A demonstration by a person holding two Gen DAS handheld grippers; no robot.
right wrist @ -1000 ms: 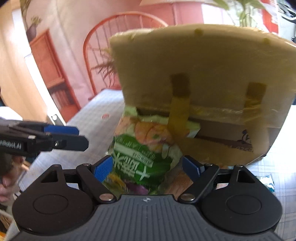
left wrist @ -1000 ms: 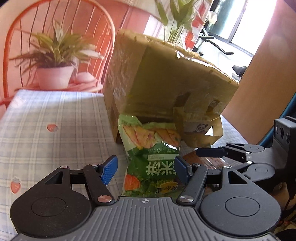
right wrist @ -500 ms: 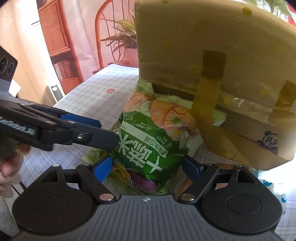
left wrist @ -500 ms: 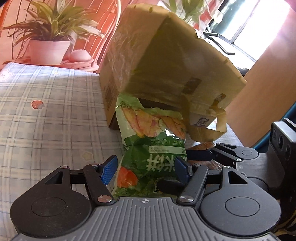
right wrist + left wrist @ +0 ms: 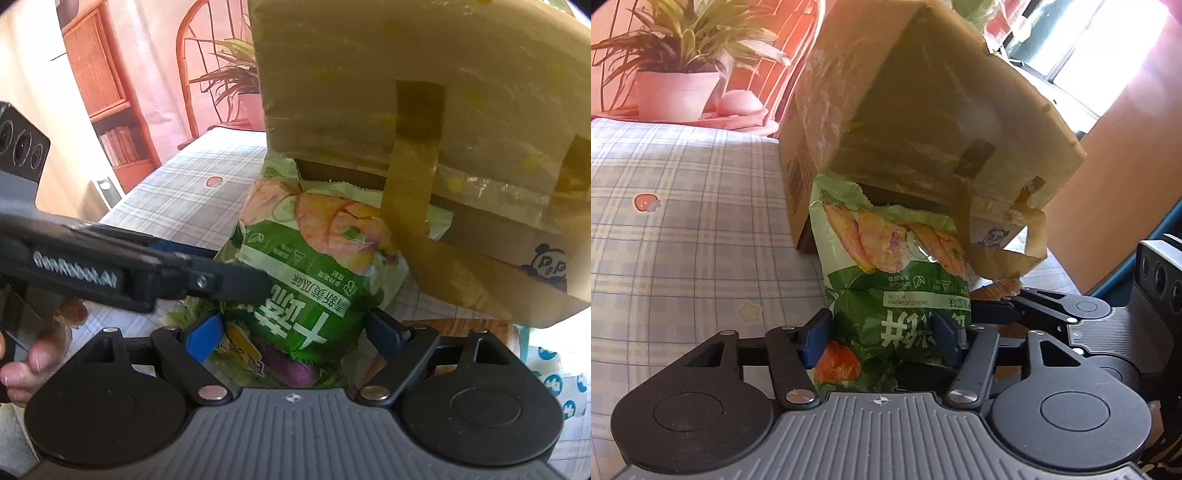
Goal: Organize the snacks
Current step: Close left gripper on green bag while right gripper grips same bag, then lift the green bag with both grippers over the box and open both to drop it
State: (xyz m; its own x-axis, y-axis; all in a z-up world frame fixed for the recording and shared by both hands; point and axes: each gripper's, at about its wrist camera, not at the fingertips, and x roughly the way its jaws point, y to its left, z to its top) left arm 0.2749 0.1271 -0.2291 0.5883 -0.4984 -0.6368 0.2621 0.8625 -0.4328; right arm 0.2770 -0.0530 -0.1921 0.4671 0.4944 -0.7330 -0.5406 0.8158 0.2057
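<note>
A green snack bag (image 5: 894,280) stands on end on the checked tablecloth (image 5: 683,221), its top edge tucked into the opening of a cardboard box (image 5: 923,110) lying on its side under a raised flap. My left gripper (image 5: 881,336) is closing on the bag's lower part, both blue pads against its sides. My right gripper (image 5: 293,334) is shut wide on the same bag (image 5: 314,280) from the other side. The left gripper's fingers (image 5: 229,284) reach in from the left and touch the bag. The box (image 5: 406,74) fills the upper right.
A strip of brown tape (image 5: 406,192) hangs from the flap in front of the bag. A potted plant (image 5: 676,92) and an orange chair stand behind the table. A white-and-blue packet (image 5: 554,384) and a brown one (image 5: 461,325) lie to the right.
Both grippers sank toward the table and drew closer to the box with the bag. The bag's top now sits at the box opening. The left pads have narrowed onto the bag.
</note>
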